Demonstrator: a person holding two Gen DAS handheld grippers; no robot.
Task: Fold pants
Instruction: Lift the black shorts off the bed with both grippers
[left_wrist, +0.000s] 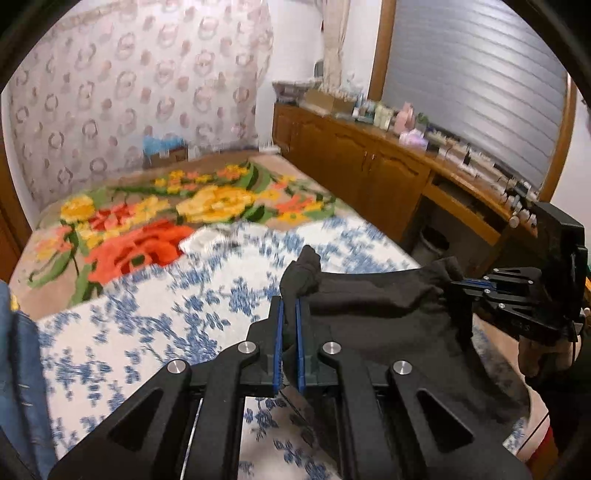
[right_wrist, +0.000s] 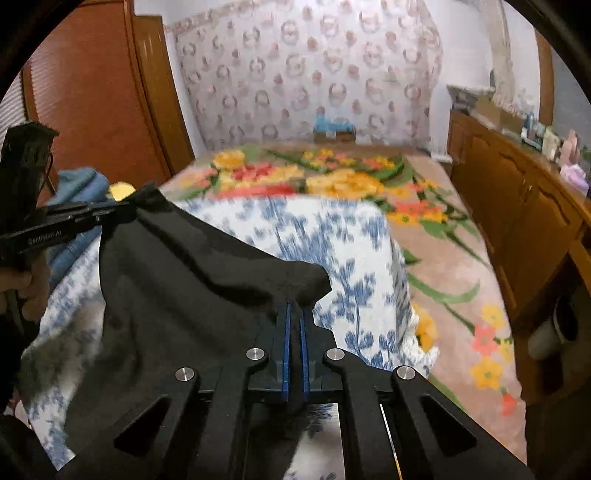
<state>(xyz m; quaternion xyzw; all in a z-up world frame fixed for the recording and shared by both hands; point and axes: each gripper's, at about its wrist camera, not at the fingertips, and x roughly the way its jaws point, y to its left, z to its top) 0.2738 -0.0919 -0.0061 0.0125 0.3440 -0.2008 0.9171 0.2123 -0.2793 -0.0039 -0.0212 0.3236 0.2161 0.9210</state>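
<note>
My left gripper (left_wrist: 290, 302) is clamped tight on one bunched corner of the black cloth pants (left_wrist: 376, 306). My right gripper (right_wrist: 295, 308) pinches the other corner just as tightly. The pants hang stretched between the two tools, lifted above the white bedspread with blue flowers (left_wrist: 166, 306), which lies under and ahead of both.

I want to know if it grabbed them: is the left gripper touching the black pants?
Touching. Left wrist view: left gripper pinches a bunched corner of the black pants.
</note>
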